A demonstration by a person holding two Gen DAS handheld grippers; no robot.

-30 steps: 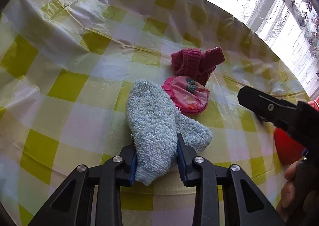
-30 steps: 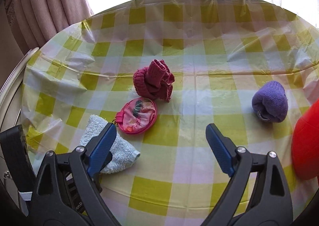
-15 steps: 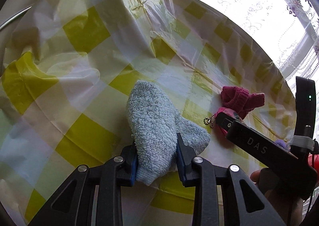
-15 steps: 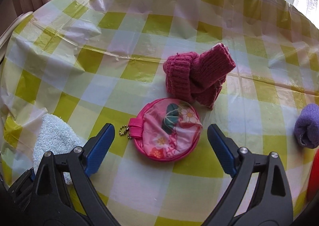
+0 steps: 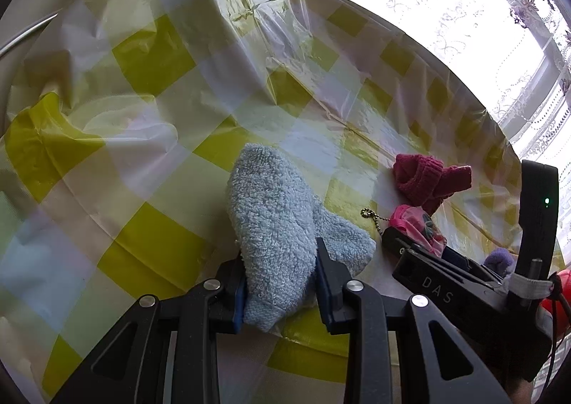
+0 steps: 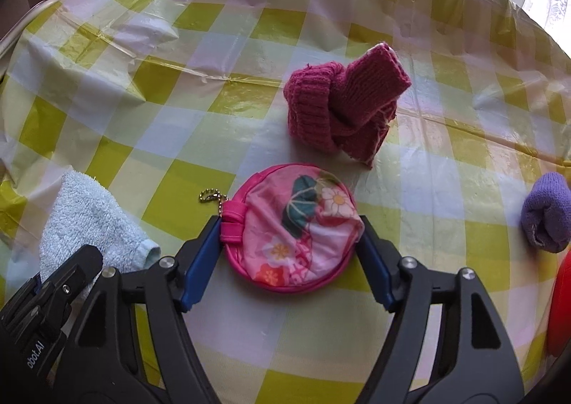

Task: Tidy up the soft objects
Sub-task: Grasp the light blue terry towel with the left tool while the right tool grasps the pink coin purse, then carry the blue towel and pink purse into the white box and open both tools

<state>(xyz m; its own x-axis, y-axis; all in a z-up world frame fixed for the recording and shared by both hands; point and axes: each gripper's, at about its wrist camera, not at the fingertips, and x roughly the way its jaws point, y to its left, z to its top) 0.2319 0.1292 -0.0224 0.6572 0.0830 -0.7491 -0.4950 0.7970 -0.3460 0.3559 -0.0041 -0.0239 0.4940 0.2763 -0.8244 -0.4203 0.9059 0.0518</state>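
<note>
My left gripper [image 5: 280, 254] is shut on the cuff end of a fluffy light-blue sock [image 5: 271, 211], whose toe lies on the yellow checked tablecloth [image 5: 150, 57]. The same sock [image 6: 89, 218] shows at the lower left in the right wrist view. A round pink floral pouch [image 6: 296, 232] with a small ball chain lies flat between the blue pads of my right gripper [image 6: 288, 222]. Those jaws are closing, and the pads touch the pouch at its zip tab and at its opposite edge. A rolled maroon knit sock [image 6: 342, 107] sits just beyond the pouch.
A rolled purple sock [image 6: 546, 215] lies at the right, with a red object [image 6: 562, 304] at the frame's edge below it. The plastic cloth is wrinkled and puckered at the left [image 6: 150, 33]. Pink curtains and a bright window stand behind the round table.
The right gripper moved forward and down over the pink pouch, and its jaws narrowed onto it. The left gripper carried the blue sock leftward, rolled a little, then held still.
</note>
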